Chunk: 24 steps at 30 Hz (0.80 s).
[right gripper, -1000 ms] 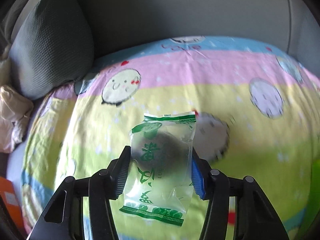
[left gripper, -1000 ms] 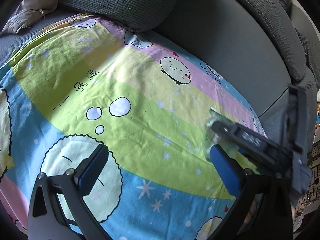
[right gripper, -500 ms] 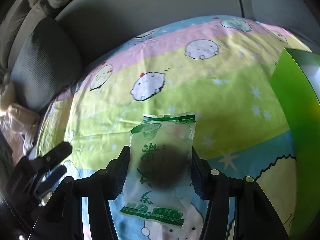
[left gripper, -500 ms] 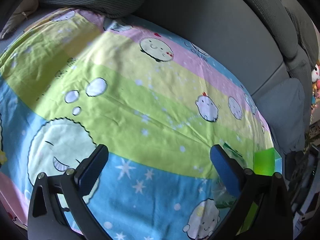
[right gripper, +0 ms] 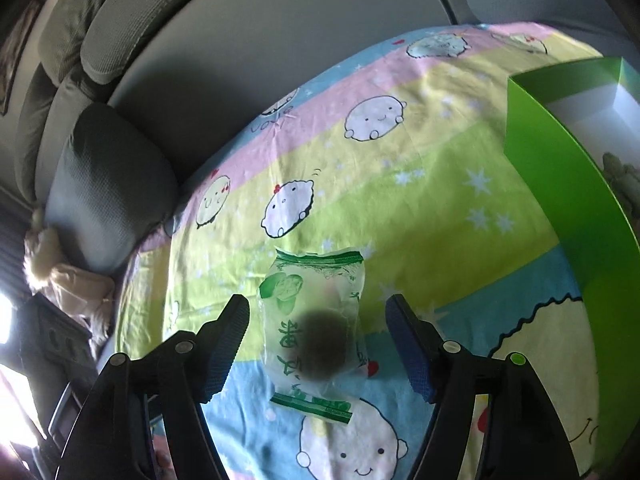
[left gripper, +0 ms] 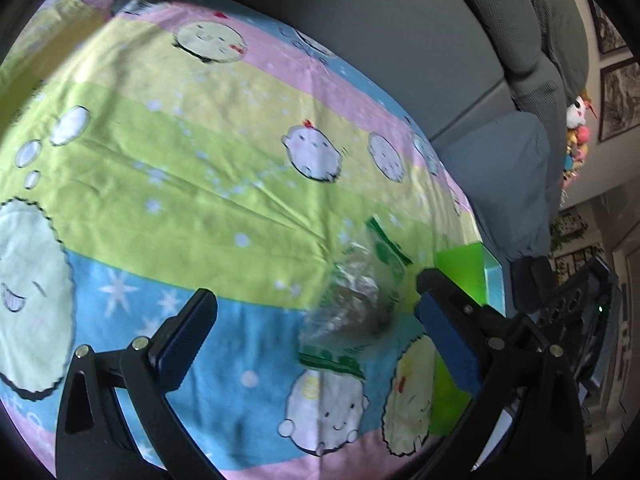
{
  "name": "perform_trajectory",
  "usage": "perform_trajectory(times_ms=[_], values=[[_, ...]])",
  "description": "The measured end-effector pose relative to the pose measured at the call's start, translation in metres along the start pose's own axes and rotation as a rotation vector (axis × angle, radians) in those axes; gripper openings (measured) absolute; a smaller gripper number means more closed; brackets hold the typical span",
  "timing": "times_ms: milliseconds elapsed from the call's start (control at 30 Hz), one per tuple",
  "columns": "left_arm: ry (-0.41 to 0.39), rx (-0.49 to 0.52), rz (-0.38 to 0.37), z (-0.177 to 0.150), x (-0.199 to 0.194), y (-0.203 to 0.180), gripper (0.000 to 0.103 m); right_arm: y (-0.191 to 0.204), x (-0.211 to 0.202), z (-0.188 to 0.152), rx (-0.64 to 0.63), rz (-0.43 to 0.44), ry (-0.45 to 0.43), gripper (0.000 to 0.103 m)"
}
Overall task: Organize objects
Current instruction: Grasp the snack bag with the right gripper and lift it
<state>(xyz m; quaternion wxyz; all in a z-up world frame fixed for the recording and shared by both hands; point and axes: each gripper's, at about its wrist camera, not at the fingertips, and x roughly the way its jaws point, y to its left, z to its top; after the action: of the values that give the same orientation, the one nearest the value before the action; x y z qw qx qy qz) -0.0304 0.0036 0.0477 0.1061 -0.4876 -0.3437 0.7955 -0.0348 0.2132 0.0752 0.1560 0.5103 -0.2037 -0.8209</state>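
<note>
A clear snack packet [right gripper: 316,336] with green print and a dark round piece inside lies on the cartoon bedsheet [right gripper: 400,208]. My right gripper [right gripper: 318,344] is open, its blue-padded jaws standing apart on either side of the packet without touching it. In the left wrist view the same packet [left gripper: 356,304] lies blurred ahead and right of centre, and my left gripper [left gripper: 316,332] is open and empty above the sheet [left gripper: 200,160]. A green open box [right gripper: 560,184] stands at the right, also showing in the left wrist view [left gripper: 464,276].
The grey sofa backrest [right gripper: 280,40] runs behind the sheet. A grey cushion [right gripper: 104,184] sits at the far left, another cushion [left gripper: 504,184] at the right in the left wrist view. Something pale lies inside the box [right gripper: 624,176].
My right gripper carried the packet rightward toward the green box, then opened; the packet now lies on the sheet. My left gripper swung right, bringing packet and box into its view.
</note>
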Motion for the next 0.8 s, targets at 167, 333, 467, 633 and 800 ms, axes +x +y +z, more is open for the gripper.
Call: perform_trajectory(times_ms=[167, 333, 467, 633, 800], values=[[0.067, 0.027, -0.066, -0.004, 0.019, -0.008, 0.099, -0.011, 0.002, 0.0, 0.063, 0.064, 0.013, 0.072], [0.11, 0.033, -0.048, -0.006, 0.031, -0.006, 0.093, -0.019, 0.008, 0.0, 0.103, 0.088, 0.042, 0.072], [0.145, 0.058, -0.046, -0.008, 0.041, -0.01, 0.077, -0.02, 0.008, 0.001, 0.103, 0.09, 0.029, 0.072], [0.165, 0.121, -0.002, -0.013, 0.053, -0.024, 0.072, -0.018, 0.018, 0.001, 0.101, 0.116, 0.069, 0.072], [0.175, 0.155, -0.018, -0.017, 0.057, -0.032, 0.06, -0.016, 0.026, 0.0, 0.08, 0.096, 0.092, 0.072]])
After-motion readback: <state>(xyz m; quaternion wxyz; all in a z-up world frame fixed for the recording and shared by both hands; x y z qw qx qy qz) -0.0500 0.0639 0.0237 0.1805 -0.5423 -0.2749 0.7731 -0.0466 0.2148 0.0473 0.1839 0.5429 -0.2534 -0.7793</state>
